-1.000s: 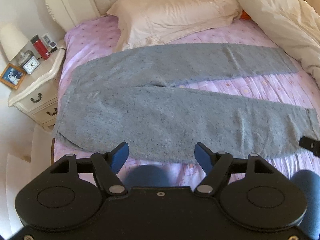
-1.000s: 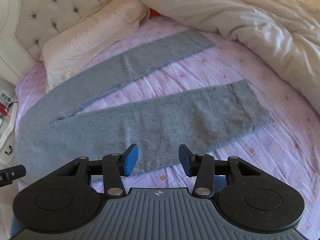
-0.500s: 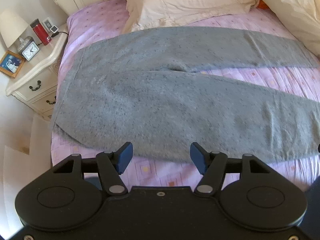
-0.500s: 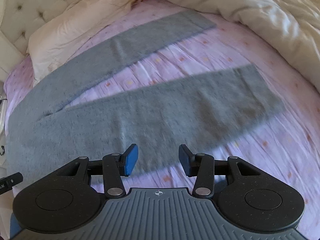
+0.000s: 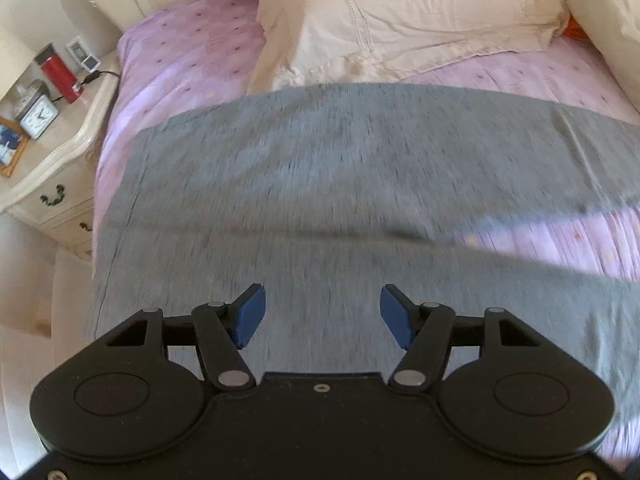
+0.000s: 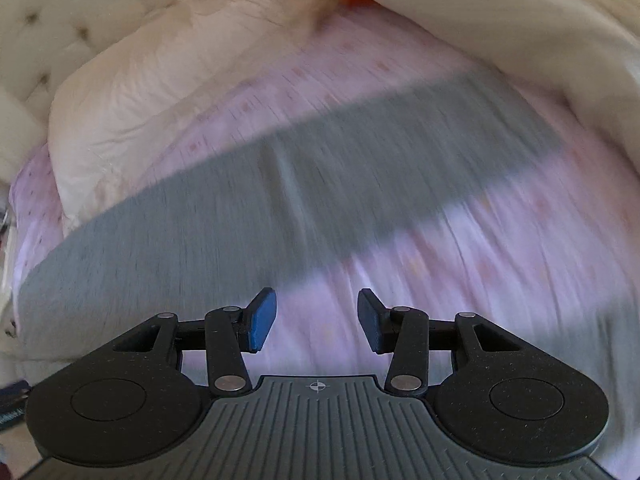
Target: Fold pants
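Grey pants [image 5: 320, 168] lie flat on the purple bed sheet [image 5: 180, 48], waist towards the nightstand and legs running right. My left gripper [image 5: 322, 312] hovers over the hip part of the pants, jaws open, nothing between the blue pads. In the blurred right wrist view, the far pant leg [image 6: 280, 192] crosses the frame. My right gripper [image 6: 316, 316] hangs open over the bare sheet [image 6: 440, 280] just short of that leg. A grey patch at the lower right [image 6: 612, 336] looks like the near leg.
A cream pillow [image 5: 420, 20] lies just beyond the pants. A cream duvet [image 6: 520, 20] is heaped along the right side. The tufted headboard [image 6: 60, 20] stands behind. Left of the bed, a white nightstand [image 5: 52, 152] carries a red bottle [image 5: 58, 74] and a clock [image 5: 38, 116].
Both grippers have swept forward and lower across the bed: the left from the near edge onto the pants, the right past the near leg. The left jaws narrowed slightly.
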A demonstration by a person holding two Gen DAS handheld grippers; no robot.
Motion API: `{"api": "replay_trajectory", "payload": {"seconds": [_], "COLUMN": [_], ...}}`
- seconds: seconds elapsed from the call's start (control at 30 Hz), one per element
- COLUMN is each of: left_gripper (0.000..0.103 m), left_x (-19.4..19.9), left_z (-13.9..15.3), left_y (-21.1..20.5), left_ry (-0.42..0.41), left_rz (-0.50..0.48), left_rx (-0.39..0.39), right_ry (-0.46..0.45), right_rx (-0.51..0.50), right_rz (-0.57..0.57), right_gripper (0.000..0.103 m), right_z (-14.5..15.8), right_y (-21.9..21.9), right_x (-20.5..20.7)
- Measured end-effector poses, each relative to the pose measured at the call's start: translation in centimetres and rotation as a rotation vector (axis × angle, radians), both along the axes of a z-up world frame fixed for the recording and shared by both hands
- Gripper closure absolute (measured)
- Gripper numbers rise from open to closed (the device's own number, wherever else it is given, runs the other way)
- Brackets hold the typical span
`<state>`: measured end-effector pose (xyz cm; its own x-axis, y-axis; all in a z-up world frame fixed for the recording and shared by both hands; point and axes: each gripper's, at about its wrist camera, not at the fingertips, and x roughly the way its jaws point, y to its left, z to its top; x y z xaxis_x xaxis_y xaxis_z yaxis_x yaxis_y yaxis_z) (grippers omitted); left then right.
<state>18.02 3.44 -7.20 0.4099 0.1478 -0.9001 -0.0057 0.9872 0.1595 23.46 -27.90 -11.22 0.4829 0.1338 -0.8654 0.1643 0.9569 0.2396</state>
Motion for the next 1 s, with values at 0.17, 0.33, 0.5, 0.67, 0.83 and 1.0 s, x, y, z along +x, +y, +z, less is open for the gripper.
{"api": "replay_trajectory", "payload": {"seconds": [0.17,0.33,0.5,0.67,0.83,1.0], "left_gripper": [0.036,0.036,0.036,0.036,0.035,0.035], "left_x": [4.7,8.0,10.4,12.0,12.8,12.8], "left_z": [-2.1,-4.1,-5.6,-6.7,-7.9,-7.6], "left_y": [0.4,0.9,1.2,1.4,1.6,1.4], "left_ry": [0.039,0.087,0.124,0.159,0.196,0.199], "left_rz": [-0.006,-0.005,0.0,-0.006,-0.029,-0.027], "left_rx": [0.009,0.003,-0.002,0.0,-0.007,-0.036], "right_ry": [-0.042,-0.099,-0.1,-0.058,0.062,0.069], "right_rx": [-0.206,-0.355,-0.381,-0.347,-0.176,-0.142], "right_rz": [0.227,0.464,0.673,0.81,0.807,0.869], "right_gripper": [0.059,0.059,0.059,0.059,0.059,0.097], "right_z": [-2.4,-4.4,-6.0,-6.8,-7.0,-5.7], "right_y": [0.7,1.8,2.1,2.0,0.5,1.1], "right_x": [6.9,11.5,14.9,17.4,19.6,17.0]}}
